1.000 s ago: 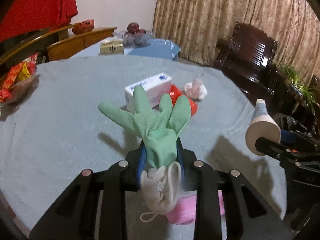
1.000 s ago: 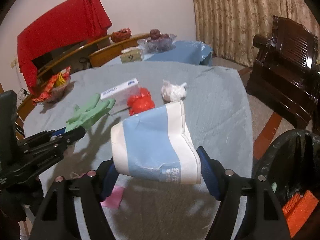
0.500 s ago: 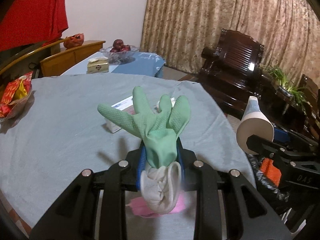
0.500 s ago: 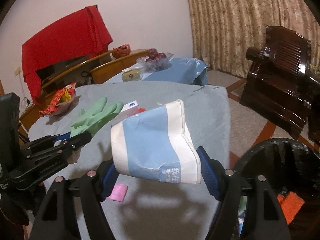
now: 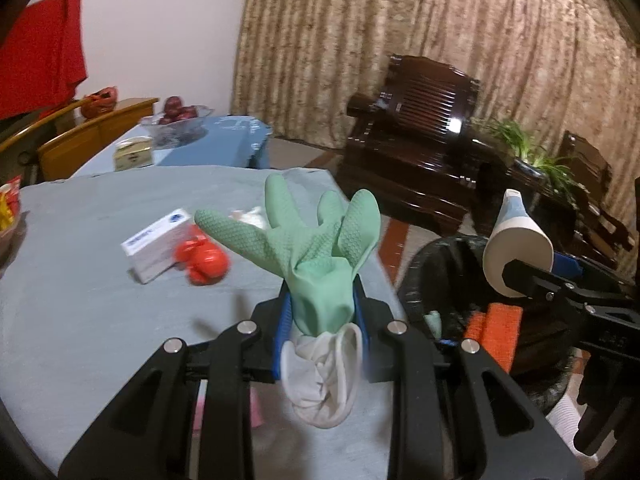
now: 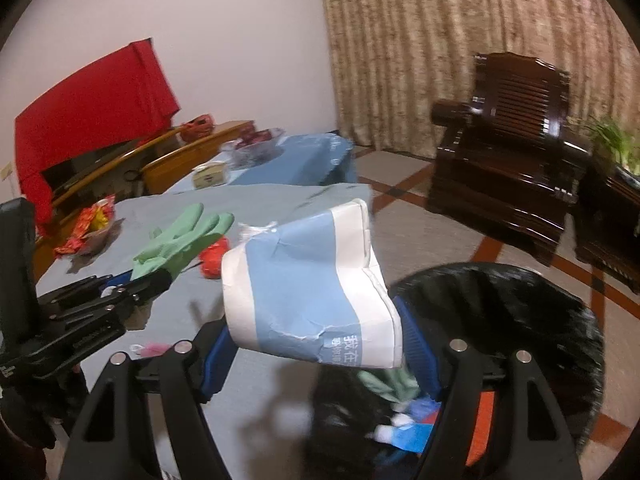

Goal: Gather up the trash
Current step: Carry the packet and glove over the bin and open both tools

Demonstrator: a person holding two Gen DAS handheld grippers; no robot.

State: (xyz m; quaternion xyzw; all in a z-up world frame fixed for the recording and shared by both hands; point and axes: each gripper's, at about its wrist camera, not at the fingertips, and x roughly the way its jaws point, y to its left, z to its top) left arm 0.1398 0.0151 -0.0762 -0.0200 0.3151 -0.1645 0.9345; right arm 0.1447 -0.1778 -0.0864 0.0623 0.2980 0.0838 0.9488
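Your left gripper (image 5: 322, 312) was clamped on the green glove (image 5: 316, 256) above the table edge (image 5: 80, 300); your right gripper (image 6: 316, 344) gripped the blue-white wrapper (image 6: 304, 284) over the black bin (image 6: 520, 308).

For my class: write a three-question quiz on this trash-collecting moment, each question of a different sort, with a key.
1. True or false: the left gripper is shut on a green rubber glove.
2. What does the right gripper hold? A) red ball B) blue-and-white paper package C) tissue box
3. Fill in: the black-lined trash bin stands beside the ____ with the grey cloth.

Key: 1 true; 2 B; 3 table.
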